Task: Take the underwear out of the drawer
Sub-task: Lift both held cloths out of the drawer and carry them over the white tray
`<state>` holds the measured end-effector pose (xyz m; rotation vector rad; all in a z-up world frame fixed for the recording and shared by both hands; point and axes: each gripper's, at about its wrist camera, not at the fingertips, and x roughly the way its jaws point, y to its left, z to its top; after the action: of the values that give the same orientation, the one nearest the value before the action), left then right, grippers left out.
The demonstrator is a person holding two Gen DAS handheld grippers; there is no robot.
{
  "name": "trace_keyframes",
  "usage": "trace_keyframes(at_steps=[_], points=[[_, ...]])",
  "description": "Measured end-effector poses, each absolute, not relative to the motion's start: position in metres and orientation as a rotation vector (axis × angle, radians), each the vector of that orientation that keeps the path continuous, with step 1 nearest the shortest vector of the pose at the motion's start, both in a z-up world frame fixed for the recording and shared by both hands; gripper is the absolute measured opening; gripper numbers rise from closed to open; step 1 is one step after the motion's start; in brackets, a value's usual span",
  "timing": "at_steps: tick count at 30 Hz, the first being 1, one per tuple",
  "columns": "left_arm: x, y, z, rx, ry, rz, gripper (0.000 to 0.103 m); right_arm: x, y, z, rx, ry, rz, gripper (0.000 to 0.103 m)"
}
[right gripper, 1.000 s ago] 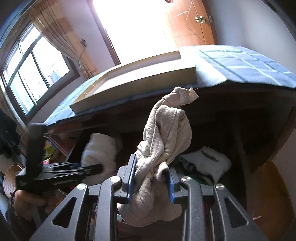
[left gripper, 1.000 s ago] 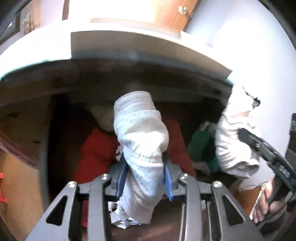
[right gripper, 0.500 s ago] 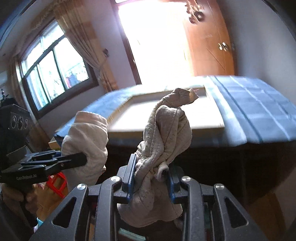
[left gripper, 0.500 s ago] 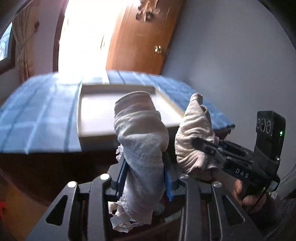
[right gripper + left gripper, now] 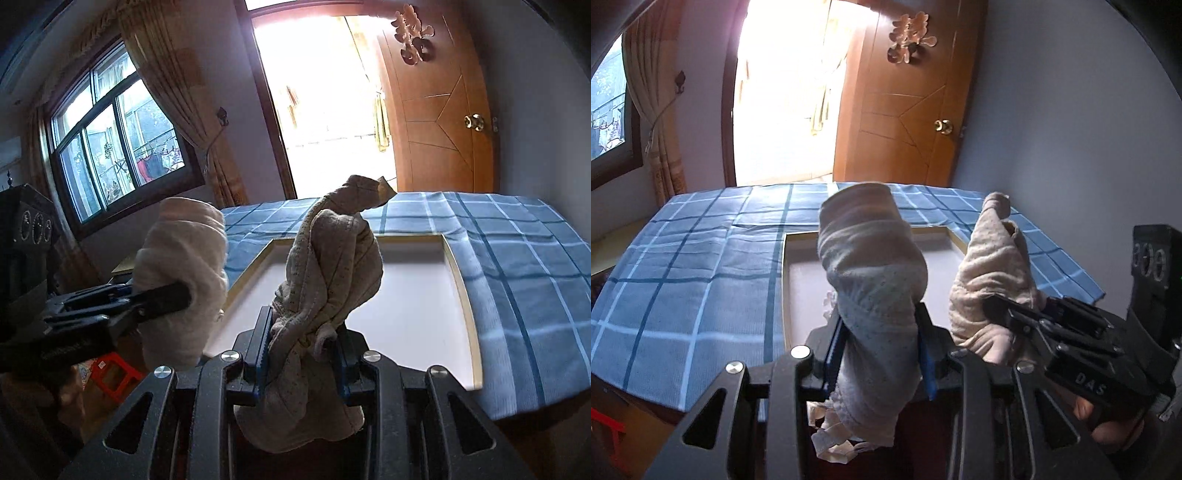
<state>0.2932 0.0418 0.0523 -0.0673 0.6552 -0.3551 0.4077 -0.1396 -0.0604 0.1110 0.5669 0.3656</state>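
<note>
Both pieces look out: left hand-held gripper [image 5: 882,350] clamps pale underwear [image 5: 875,280], right hand-held gripper [image 5: 301,343] clamps beige underwear [image 5: 332,266], w/ tray [image 5: 461,295] below; drop-off left.

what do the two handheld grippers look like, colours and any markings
Both are matte black, angular frames with triangular cut-outs and silver screw heads. The left gripper and right gripper each have blue ribbed finger pads. The right one's side carries white "DAS" lettering and a black box with three round lenses.
</note>
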Motion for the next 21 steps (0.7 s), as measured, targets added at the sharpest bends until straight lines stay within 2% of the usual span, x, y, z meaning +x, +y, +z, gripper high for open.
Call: trace_keyframes(at_steps=[21], points=[[0.381, 0.042, 0.063, -0.110, 0.693, -0.313, 0.034, 0.498, -0.115, -0.045, 0.100, 0.583, 0.349, 0.032]])
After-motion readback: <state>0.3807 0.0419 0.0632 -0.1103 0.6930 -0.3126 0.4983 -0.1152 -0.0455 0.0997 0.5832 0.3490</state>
